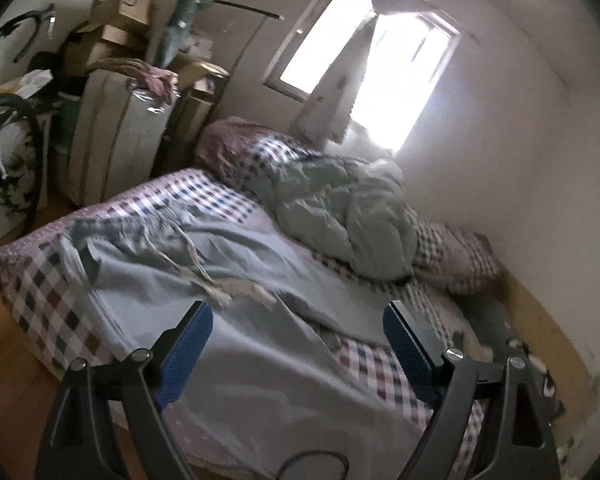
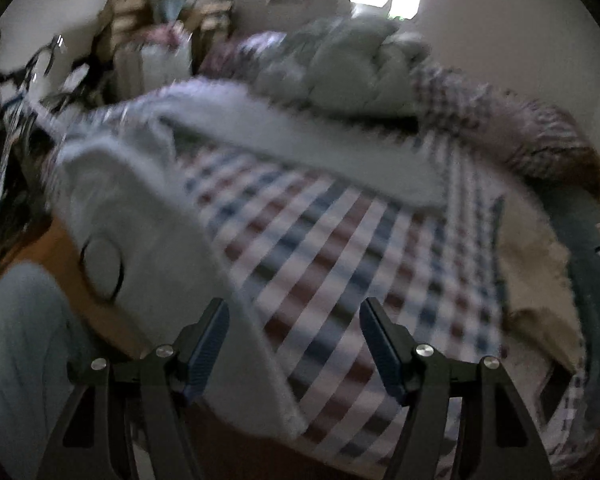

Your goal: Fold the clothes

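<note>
— Grippers?
— Left gripper (image 1: 298,316) spread wide, gripping nothing. Right gripper (image 2: 294,312) likewise wide apart, empty.
— Garment?
— Pale blue fringed shawl (image 1: 228,280) spread across checked bedsheet (image 2: 340,248), below crumpled green duvet (image 1: 340,208).

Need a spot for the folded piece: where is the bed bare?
Bare checked sheet lies between the grey-blue cloth and the bed's right edge. Crowded: the rumpled duvet and pillows fill the far end by the window.
</note>
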`<state>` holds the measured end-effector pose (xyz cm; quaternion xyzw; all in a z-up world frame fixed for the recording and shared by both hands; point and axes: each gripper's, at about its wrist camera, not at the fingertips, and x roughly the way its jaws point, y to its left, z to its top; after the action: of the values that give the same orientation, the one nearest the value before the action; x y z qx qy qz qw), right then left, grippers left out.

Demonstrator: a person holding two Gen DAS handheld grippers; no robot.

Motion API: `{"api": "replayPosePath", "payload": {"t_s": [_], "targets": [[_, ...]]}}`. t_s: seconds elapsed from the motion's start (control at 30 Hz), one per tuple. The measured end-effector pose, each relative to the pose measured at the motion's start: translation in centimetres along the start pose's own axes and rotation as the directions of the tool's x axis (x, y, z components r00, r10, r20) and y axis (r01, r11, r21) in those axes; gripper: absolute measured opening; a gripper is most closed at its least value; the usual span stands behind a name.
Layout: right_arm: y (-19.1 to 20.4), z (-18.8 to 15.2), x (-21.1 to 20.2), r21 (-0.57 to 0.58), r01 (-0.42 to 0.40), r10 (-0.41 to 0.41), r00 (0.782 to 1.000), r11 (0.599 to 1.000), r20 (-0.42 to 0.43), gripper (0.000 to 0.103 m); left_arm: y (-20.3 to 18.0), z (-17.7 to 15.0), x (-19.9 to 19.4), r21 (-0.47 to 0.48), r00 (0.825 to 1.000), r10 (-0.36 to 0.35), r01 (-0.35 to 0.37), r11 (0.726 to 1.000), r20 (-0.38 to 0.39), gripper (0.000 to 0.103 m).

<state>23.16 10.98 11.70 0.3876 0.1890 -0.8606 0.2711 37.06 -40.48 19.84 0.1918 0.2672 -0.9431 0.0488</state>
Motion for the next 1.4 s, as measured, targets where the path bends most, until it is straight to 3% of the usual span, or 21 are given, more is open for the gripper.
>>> {"api": "replayPosePath", "payload": {"t_s": [0.2, 0.33, 0.47, 0.63, 0.67, 0.7, 0.93, 1.17, 1.27, 1.37, 1.4], "targets": [[0.7, -2.4, 4.7, -0.024, -0.074, 0.069, 0.981, 0.997, -0.180, 0.070, -2.3, -2.1, 0.0, 0.010, 0.998, -0.053, 0.053, 0.999, -0.022, 0.090], [1.0, -3.5, 7.6, -0.039, -0.134, 0.120, 0.959, 0.990, -0.256, 0.067, -2.6, -1.2, -1.5, 0.012, 0.998, -0.059, 0.059, 0.998, 0.025, 0.090], [0.7, -4.2, 10.3, -0.054, -0.146, 0.120, 0.938, 0.988, -0.324, 0.039, -1.7, -0.1, -3.4, -0.021, 0.996, -0.054, 0.055, 0.998, 0.074, 0.090], [1.4, -5.2, 12.7, -0.106, -0.160, 0.106, 0.912, 0.981, -0.397, 0.032, 0.3, 0.1, -4.5, -0.064, 0.996, -0.013, 0.019, 0.998, 0.091, 0.090], [1.7, -5.3, 12.9, -0.134, -0.151, 0.085, 0.910, 0.979, -0.406, 0.021, 0.8, 0.0, -4.5, -0.085, 0.996, -0.006, 0.014, 0.996, 0.091, 0.090], [2.1, -5.5, 13.2, -0.163, -0.141, 0.062, 0.908, 0.976, -0.415, 0.004, 1.3, -0.1, -4.6, -0.106, 0.996, -0.001, 0.011, 0.994, 0.091, 0.090], [1.4, -2.8, 8.8, -0.260, -0.145, 0.036, 0.923, 0.954, -0.382, 0.002, 3.8, -0.1, -5.3, -0.181, 0.993, 0.015, 0.007, 0.983, 0.117, 0.090], [-1.9, 2.8, 3.7, -0.314, -0.052, -0.046, 0.953, 0.948, -0.299, 0.001, 4.4, 0.6, -5.3, -0.206, 0.991, -0.004, 0.032, 0.978, 0.134, 0.090], [-4.0, 5.5, 2.8, -0.340, 0.003, -0.104, 0.954, 0.940, -0.281, 0.001, 4.1, 0.8, -4.9, -0.196, 0.992, -0.019, 0.044, 0.980, 0.126, 0.090], [-7.0, 8.0, 2.7, -0.367, 0.143, -0.245, 0.937, 0.919, -0.248, 0.000, 3.4, 0.5, -4.5, -0.172, 0.993, -0.024, 0.043, 0.984, 0.112, 0.090], [-7.9, 8.7, 2.8, -0.341, 0.167, -0.259, 0.935, 0.925, -0.243, 0.000, 3.2, 0.4, -4.3, -0.162, 0.994, -0.021, 0.038, 0.986, 0.105, 0.090]]}}
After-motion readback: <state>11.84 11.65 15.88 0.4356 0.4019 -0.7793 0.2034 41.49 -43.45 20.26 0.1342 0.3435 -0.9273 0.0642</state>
